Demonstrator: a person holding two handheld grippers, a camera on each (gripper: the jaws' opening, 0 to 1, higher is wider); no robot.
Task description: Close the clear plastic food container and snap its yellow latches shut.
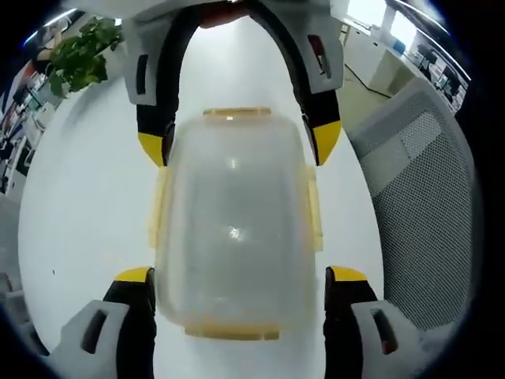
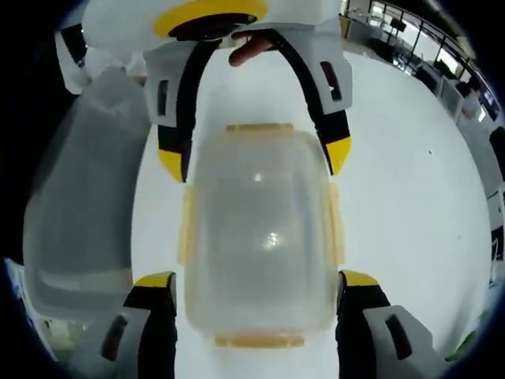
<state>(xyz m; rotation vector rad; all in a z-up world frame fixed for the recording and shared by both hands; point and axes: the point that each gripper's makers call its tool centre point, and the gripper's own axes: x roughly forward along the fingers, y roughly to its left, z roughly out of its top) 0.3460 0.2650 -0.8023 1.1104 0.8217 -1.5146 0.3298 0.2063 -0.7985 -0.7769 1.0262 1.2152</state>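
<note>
Container (image 1: 233, 229): clear, cloudy plastic with a pale whitish cast.
Latches (image 1: 316, 209): yellow, one on each of the four sides of the lid.
Left gripper (image 1: 237, 288): black jaws with yellow tips, white housings behind, each with a small red mark.
Right gripper (image 2: 259, 292): the same scheme, black jaws tipped yellow on white housings.
Table (image 1: 87, 197): plain glossy white, no pattern.
Chair (image 1: 430, 197): light grey, with a fine mesh weave on its back.
Plant (image 1: 79, 55): green leaves.
</note>
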